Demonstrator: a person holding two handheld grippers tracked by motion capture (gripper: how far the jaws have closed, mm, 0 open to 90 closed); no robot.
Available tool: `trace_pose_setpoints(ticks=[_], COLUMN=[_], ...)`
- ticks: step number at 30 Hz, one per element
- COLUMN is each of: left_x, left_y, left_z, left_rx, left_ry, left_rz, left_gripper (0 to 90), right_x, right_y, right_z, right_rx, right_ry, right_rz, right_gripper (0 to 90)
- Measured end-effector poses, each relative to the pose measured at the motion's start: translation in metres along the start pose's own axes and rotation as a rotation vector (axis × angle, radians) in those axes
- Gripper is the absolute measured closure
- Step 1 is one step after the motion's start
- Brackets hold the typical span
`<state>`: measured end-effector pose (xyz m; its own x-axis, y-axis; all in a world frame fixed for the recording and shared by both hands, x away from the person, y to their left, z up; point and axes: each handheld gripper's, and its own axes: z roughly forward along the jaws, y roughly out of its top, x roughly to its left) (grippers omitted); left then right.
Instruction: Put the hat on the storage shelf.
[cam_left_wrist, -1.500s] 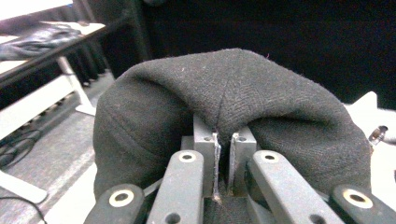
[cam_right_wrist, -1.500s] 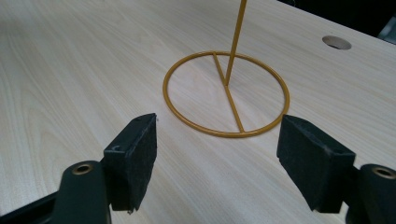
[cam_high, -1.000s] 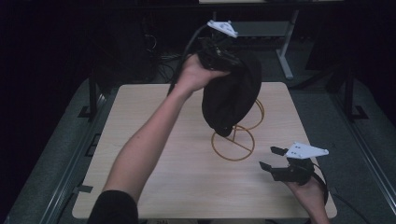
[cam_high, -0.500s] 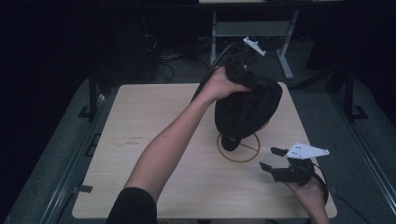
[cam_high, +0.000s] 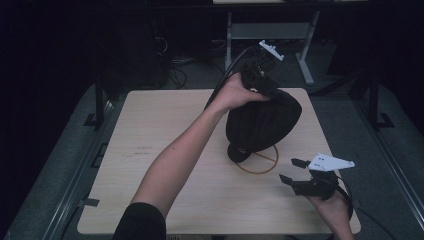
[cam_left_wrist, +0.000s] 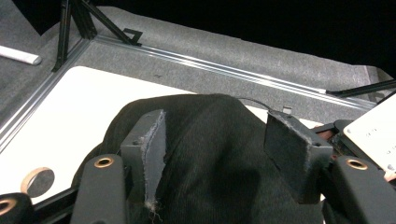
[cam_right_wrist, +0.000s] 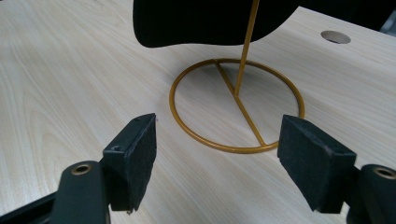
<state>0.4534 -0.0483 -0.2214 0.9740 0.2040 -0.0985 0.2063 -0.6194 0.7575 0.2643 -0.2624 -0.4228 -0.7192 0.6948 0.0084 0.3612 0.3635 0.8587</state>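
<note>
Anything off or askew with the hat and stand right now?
Nothing damaged. The black hat sits tilted over the gold wire stand, its crown towards the far right, with the left hand-held gripper open at its top. The right hand-held gripper hovers open nearby.

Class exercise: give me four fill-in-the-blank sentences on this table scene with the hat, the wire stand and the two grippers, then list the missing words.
1. The black hat sits over a wire stand coloured ____.
2. The stand's base ring lies on a ____ table.
3. The jaws of the right gripper stand ____.
4. The left gripper is at the ____.

Missing words: gold; wooden; open; hat
</note>
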Motion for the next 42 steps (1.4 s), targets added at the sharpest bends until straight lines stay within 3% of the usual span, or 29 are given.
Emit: trace_pose_setpoints(ticks=[11, 17, 34, 42], left_x=[0.0, -0.001, 0.0, 0.001], left_y=[-0.008, -0.012, -0.033, -0.055], left_z=[-0.014, -0.026, -0.056, -0.071], left_rx=[-0.017, -0.051, -0.049, -0.069], left_ry=[0.026, 0.047, 0.09, 0.115], left_rz=[-0.004, -0.002, -0.019, -0.046], left_gripper=[33.9, 32.1, 28.6, 28.0], right_x=[0.001, 0.001, 0.001, 0.002], right_y=[-0.001, -0.001, 0.001, 0.001], right_z=[0.001, 0.001, 0.003, 0.004], right_rx=[0.004, 0.005, 0.001, 0.003], right_ry=[0.003, -0.002, 0.002, 0.004], right_rz=[0.002, 0.006, 0.022, 0.028], right_gripper=[26.8, 26.4, 25.8, 25.8])
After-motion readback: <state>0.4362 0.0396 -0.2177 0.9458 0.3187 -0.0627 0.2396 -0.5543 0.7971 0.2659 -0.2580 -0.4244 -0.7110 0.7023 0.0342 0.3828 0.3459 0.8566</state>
